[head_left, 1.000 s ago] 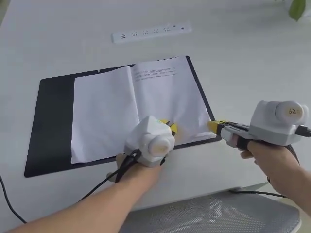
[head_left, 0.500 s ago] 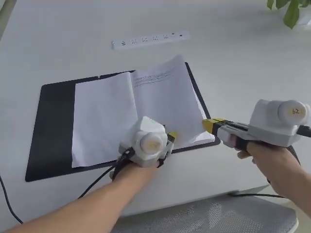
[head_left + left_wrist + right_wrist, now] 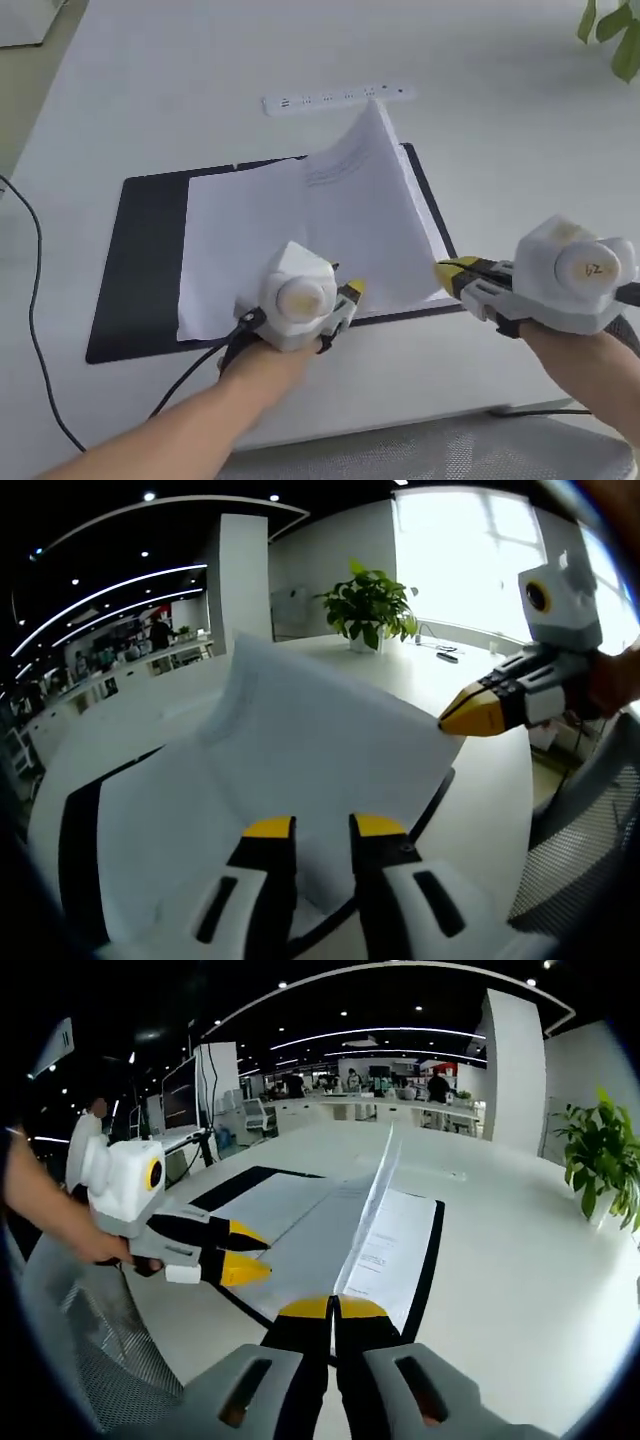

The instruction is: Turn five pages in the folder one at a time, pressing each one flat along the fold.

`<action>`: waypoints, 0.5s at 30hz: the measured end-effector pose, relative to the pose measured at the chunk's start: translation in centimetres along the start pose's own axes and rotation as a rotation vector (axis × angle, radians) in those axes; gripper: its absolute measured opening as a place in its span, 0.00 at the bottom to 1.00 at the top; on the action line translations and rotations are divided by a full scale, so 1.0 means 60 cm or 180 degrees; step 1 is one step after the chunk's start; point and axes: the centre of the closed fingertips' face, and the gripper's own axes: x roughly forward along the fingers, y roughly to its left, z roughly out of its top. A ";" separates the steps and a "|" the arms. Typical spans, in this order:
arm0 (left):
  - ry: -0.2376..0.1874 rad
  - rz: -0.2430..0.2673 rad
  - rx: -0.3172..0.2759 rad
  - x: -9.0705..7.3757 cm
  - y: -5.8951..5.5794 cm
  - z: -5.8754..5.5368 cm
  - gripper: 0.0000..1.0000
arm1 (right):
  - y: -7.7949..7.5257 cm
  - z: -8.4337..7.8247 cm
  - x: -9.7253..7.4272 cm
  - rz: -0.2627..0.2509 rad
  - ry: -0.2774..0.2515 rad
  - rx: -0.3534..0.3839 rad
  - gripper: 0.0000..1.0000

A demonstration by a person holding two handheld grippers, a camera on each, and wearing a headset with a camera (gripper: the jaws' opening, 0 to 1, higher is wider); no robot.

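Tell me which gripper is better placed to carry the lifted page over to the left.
Right. The right gripper is shut on the lifted page at its edge, so it can probably sweep it across. The left gripper is open, low over the folder, gripping nothing.

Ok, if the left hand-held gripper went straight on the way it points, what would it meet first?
Probably the lifted page, slanting across just ahead of the left hand-held gripper, jaws open. The right hand-held gripper pinches that page's edge off to one side. Depth is unclear.
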 end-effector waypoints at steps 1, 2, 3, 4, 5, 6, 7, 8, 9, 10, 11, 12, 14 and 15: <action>0.0006 0.0018 -0.0005 -0.004 0.003 -0.001 0.19 | 0.002 -0.002 0.001 0.0001 0.0048 -0.0102 0.00; 0.0005 0.0029 -0.0005 -0.007 0.004 -0.001 0.19 | 0.002 -0.005 0.001 -0.0021 0.0118 -0.0236 0.00; -0.0003 0.0032 -0.0007 -0.013 0.006 -0.001 0.19 | 0.011 -0.001 0.002 0.0003 0.0104 -0.0298 0.00; -0.0005 0.0036 -0.0007 -0.016 0.008 0.000 0.19 | 0.008 -0.003 0.001 -0.0072 0.0194 -0.0442 0.00; 0.0004 0.0058 0.0008 -0.020 0.012 -0.001 0.19 | 0.009 -0.005 0.001 -0.0103 0.0269 -0.0623 0.00; 0.0008 0.0065 -0.0001 -0.023 0.014 -0.001 0.19 | 0.017 -0.002 0.003 -0.0096 0.0277 -0.0830 0.00; -0.0009 0.0074 -0.0044 -0.028 0.017 0.000 0.18 | 0.020 -0.004 0.003 -0.0127 0.0331 -0.0922 0.00; -0.0017 0.0087 -0.0039 -0.031 0.019 0.001 0.18 | 0.024 -0.002 0.004 -0.0154 0.0356 -0.1098 0.00; -0.0015 0.0107 -0.0036 -0.036 0.023 0.000 0.18 | 0.032 0.000 0.006 -0.0108 0.0324 -0.1108 0.00; -0.0023 0.0112 -0.0048 -0.039 0.025 0.001 0.18 | 0.040 0.003 0.006 -0.0077 0.0299 -0.1024 0.00; -0.0040 0.0123 -0.0052 -0.044 0.028 0.003 0.18 | 0.042 0.004 0.006 -0.0119 0.0311 -0.1093 0.00; -0.0051 0.0137 -0.0058 -0.048 0.031 0.004 0.18 | 0.042 0.010 0.005 -0.0146 0.0296 -0.1238 0.00; -0.0090 0.0172 -0.0091 -0.057 0.039 0.009 0.18 | 0.051 0.022 0.002 -0.0163 0.0245 -0.1190 0.00; -0.0102 0.0190 -0.0113 -0.061 0.043 0.011 0.17 | 0.049 0.027 -0.001 -0.0210 0.0244 -0.1334 0.00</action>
